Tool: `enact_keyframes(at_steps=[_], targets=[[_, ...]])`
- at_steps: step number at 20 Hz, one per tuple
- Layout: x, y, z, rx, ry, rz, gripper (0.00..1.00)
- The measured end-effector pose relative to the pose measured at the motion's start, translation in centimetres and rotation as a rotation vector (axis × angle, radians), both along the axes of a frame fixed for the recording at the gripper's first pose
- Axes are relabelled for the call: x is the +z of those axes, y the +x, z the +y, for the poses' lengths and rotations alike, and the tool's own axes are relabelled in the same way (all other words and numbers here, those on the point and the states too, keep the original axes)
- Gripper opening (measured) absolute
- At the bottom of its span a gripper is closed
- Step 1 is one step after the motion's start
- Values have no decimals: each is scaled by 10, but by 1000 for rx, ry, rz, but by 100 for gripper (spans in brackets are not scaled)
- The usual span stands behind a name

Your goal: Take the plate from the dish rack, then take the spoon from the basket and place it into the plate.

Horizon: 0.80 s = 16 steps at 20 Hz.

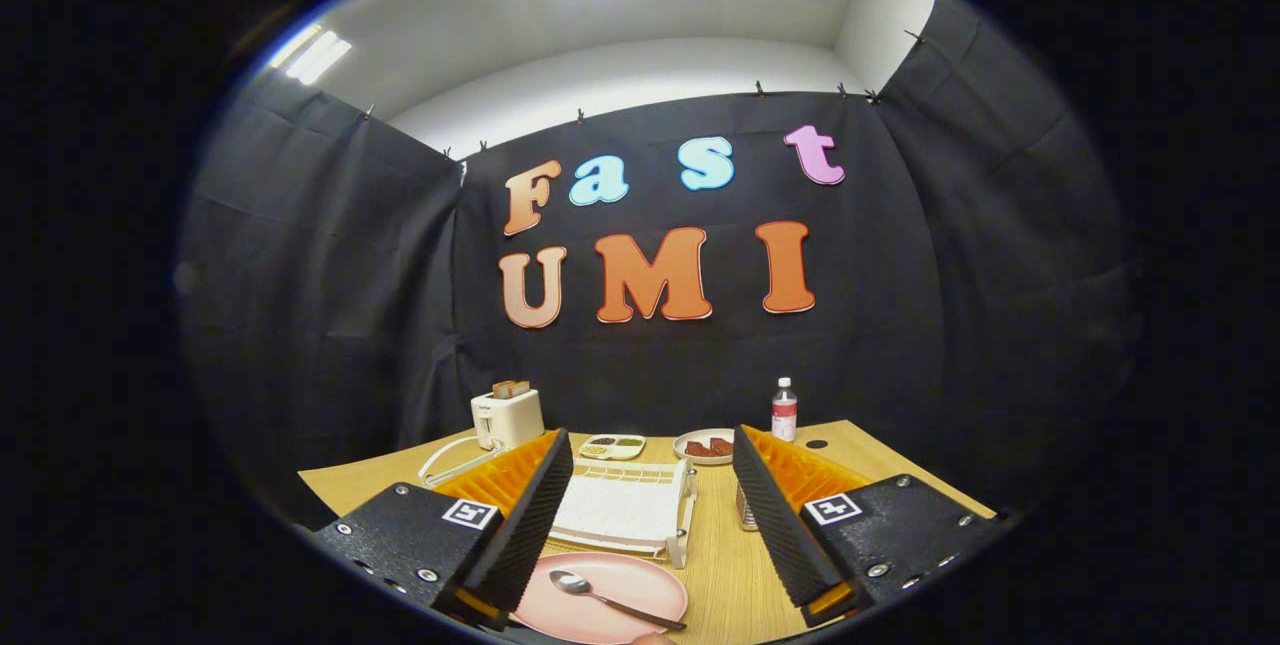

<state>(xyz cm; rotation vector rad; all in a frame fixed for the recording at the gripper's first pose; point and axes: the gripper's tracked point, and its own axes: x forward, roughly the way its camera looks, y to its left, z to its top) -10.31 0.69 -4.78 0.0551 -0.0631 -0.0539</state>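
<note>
Your claw [650, 525] stands wide open with nothing in it, and the spoon [610, 600] already lies in the pink plate [640, 575] low between the fingers, bowl toward the left finger, handle running off to the right. The plate sits on the wooden desk [725, 575] just before the white dish rack [625, 510]. Judging by that, only backing straight away remains, with the toaster [507, 417], snack dishes and bottle [784, 410] well beyond against the booth wall.

Bright ceiling glare overhead; table evenly lit; fisheye-bent edges blurred.
</note>
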Motion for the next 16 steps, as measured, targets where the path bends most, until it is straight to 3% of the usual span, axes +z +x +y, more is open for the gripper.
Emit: enact_keyframes(at_steps=[16], targets=[[31, 8, 0, -8, -13, -77, 96]])
